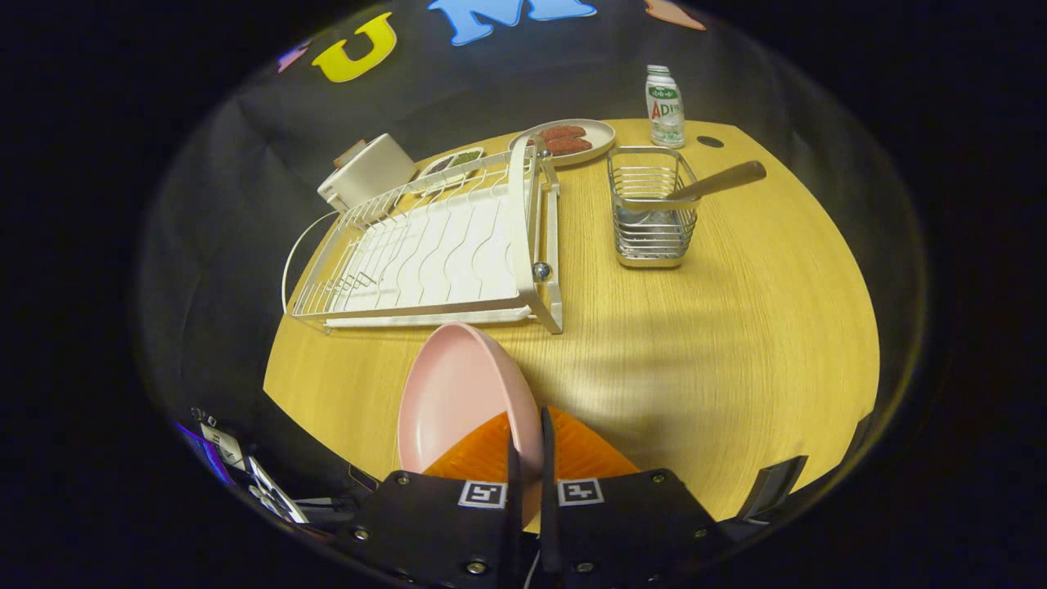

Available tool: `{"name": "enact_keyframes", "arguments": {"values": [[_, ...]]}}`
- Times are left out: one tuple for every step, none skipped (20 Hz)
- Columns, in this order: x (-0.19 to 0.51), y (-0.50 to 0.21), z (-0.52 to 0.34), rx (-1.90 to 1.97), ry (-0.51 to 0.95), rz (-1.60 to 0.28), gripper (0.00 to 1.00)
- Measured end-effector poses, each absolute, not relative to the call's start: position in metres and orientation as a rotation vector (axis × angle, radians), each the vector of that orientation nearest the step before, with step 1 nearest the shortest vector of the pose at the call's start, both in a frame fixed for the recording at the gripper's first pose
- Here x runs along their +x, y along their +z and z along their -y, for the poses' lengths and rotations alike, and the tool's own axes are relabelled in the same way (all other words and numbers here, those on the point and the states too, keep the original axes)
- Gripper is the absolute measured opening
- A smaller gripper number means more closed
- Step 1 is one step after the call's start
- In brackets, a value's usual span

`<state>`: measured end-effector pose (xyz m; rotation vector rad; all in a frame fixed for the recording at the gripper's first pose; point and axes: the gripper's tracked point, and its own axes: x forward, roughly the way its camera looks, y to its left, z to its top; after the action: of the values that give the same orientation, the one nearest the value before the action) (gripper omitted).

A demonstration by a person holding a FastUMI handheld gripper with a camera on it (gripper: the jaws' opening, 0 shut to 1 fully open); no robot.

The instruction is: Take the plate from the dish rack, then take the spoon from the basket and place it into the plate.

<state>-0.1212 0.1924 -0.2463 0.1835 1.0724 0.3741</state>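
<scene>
The plate [458, 393] gripped on its rim is plain pale pink. The dish rack [433, 245] is white wire over a white wavy-ribbed tray. The basket [652, 209] is silvery metal; the spoon [703, 186] has a brownish handle. The table [736, 327] is light wood grain.

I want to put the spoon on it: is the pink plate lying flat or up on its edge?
Up on its edge: the pink plate stands tilted between the closed jaws, above the table.
</scene>
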Motion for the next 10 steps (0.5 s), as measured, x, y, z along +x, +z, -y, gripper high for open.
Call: {"name": "enact_keyframes", "arguments": {"values": [[-0.122, -0.251, -0.191, 0.194, 0.367, -1.083, 0.10], [-0.120, -0.254, -0.185, 0.192, 0.353, -1.089, 0.13], [-0.117, -0.256, -0.179, 0.188, 0.327, -1.086, 0.13], [-0.115, -0.256, -0.176, 0.201, 0.324, -1.084, 0.15], [-0.114, -0.255, -0.177, 0.223, 0.326, -1.084, 0.14], [-0.112, -0.254, -0.177, 0.237, 0.325, -1.083, 0.15], [-0.111, -0.252, -0.176, 0.242, 0.327, -1.075, 0.14], [-0.109, -0.251, -0.174, 0.239, 0.325, -1.068, 0.15], [-0.107, -0.249, -0.174, 0.238, 0.328, -1.057, 0.15], [-0.106, -0.246, -0.174, 0.237, 0.328, -1.045, 0.15]]}}
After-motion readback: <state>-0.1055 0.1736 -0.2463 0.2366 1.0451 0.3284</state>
